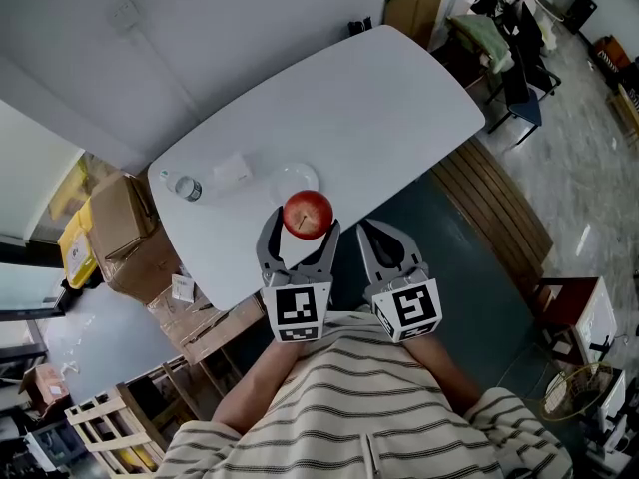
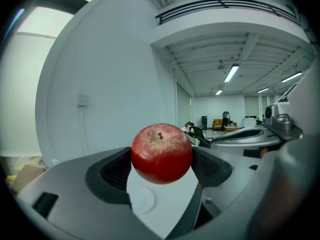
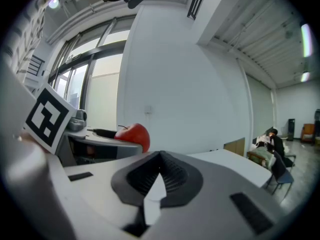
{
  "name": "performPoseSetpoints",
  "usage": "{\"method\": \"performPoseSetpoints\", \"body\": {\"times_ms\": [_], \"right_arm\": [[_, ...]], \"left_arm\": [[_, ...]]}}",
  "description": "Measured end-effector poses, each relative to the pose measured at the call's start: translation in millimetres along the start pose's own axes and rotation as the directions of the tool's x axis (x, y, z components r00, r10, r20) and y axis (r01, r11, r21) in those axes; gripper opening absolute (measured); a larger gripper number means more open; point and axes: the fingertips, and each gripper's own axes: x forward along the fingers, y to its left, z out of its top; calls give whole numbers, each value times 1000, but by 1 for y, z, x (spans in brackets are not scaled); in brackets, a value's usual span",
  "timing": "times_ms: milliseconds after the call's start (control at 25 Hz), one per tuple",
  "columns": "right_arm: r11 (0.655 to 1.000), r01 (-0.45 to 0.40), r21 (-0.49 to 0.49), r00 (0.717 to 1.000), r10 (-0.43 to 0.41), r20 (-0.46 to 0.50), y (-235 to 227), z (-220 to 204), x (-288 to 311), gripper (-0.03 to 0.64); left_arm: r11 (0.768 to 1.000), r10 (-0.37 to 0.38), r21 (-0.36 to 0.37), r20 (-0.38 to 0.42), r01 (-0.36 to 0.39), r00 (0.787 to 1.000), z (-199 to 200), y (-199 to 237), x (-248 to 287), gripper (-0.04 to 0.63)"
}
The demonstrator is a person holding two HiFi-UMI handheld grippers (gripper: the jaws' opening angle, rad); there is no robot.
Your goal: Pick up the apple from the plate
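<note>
In the head view a red apple hangs above the white table, held between the pads of my left gripper. The left gripper view shows the same apple, stem up, pinched from both sides. Below and beyond it lies the white plate, bare, also visible as a small plate between the jaws. My right gripper hovers just right of the left one by the table's near edge, shut and holding nothing. In the right gripper view its pads meet at the tip, with the apple off to the left.
A clear bottle lies at the table's left end beside a clear plastic item. Cardboard boxes stack on the floor at the left. A wooden bench runs along the table's right side, with a chair beyond.
</note>
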Motion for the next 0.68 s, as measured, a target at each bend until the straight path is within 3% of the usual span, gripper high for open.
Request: {"method": "performPoseSetpoints", "body": {"times_ms": [680], "right_arm": [[1000,-16,3,999,15,34,3,5,-8,11]], "left_arm": [[999,24,30,28,-25,999,11,-5,-19,384]]}}
